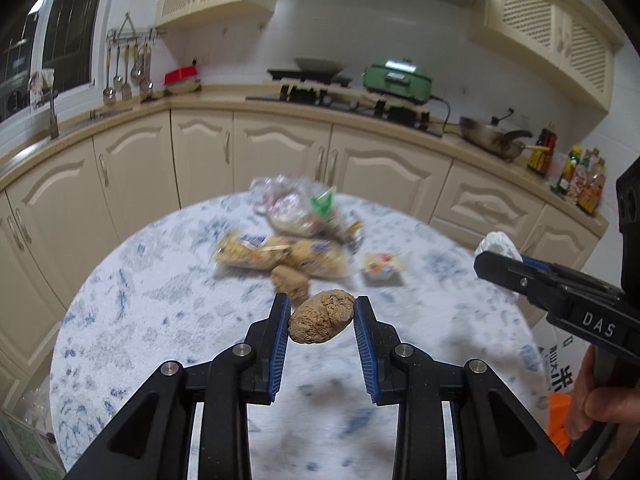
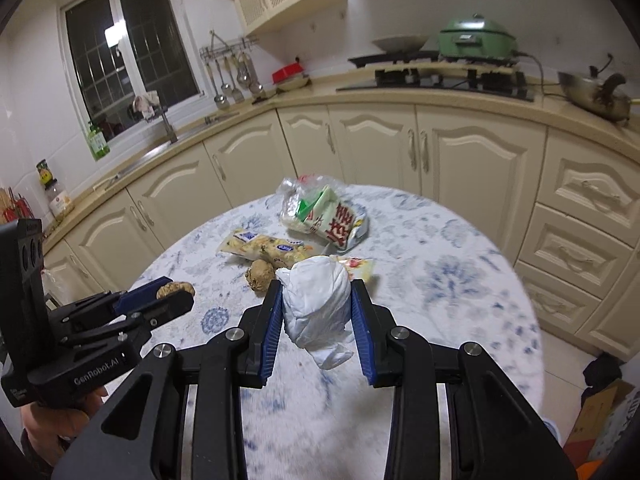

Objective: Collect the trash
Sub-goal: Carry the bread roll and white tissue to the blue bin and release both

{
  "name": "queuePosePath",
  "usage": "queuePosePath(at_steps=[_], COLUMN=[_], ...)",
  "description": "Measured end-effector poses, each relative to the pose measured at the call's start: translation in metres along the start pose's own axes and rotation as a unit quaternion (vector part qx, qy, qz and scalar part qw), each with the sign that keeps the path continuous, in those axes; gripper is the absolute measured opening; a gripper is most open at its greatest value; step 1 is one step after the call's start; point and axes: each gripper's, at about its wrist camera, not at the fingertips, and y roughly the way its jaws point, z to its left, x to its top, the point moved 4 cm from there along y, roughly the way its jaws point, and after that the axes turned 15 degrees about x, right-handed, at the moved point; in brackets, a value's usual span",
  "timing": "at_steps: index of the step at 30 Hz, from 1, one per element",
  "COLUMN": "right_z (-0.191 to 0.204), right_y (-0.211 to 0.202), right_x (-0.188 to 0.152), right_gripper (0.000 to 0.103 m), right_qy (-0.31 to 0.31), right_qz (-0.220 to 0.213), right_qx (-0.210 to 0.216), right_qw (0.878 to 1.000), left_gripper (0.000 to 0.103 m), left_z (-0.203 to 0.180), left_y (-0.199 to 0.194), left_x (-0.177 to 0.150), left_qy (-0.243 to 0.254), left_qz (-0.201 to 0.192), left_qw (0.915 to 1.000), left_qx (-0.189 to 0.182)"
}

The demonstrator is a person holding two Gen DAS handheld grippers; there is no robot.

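I take the round table (image 2: 460, 264), w/ its blue-flowered white cloth, as my ref. Off its left edge, on the counter under the window, I see a green bottle (image 2: 97, 142) and a jar w/ a yellow label (image 2: 56, 196); contents unreadable. Further along that counter is a utensil rail w/ ladles (image 2: 230, 76), then a red box (image 2: 289, 73).

My left gripper (image 1: 321, 316) hangs over the near left part of the table, its blue pads pinching a brown, rough, egg-shaped lump (image 1: 322, 321) clear of the cloth. A second brown lump (image 2: 260, 274) lies on the table just behind it, touching a long clear snack packet (image 2: 266, 249) full of pale yellowish pieces.

At table centre-back is a crumpled clear plastic bag (image 2: 298, 204) w/ a green-and-white wrapper (image 2: 336, 220) w/ red characters lying on it; what the bag holds is too blurred to tell. Just right of the snack packet sits a small flat white packet (image 1: 382, 267).

My right gripper (image 2: 317, 308) is over the near middle of the table, jaws pressed on a wadded white tissue (image 2: 316, 304), lifted off the cloth, a tail hanging below.

Behind the table, on the stove: a pale bowl-like dish (image 2: 398, 43), a green lidded electric pot (image 2: 476, 38), lid on. Right of that a metal wok (image 2: 592, 94), inside not visible. Far right counter: sauce bottles (image 1: 576, 172). Below the table's right edge, a cardboard box (image 2: 600, 412), contents unclear.
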Motion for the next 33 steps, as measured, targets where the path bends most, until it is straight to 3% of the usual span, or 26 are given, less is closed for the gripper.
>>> queuePosePath(at_steps=[17,24,33], right_z=[-0.028,-0.054,-0.107], right_y=[-0.108,-0.149,-0.211], right_x=[-0.010,-0.020,-0.054], right_gripper=[0.033,0.033,0.033], right_qy=[0.015,0.033,0.073], right_qz=[-0.067,-0.090,-0.096], right_qx=[-0.039,-0.068,-0.133], right_qw=[0.997,0.993,0.984], left_gripper=[0.028,0.028,0.028], left_z=[-0.075,-0.120,-0.216], left_y=[-0.070,-0.075,-0.062], left_x=[0.010,0.011,-0.002], left_qy=[0.019,0.035,0.074], left_qz=[-0.064,-0.071,-0.047], left_qw=[0.9964,0.9936,0.9835], left_qx=[-0.052,-0.081,-0.158])
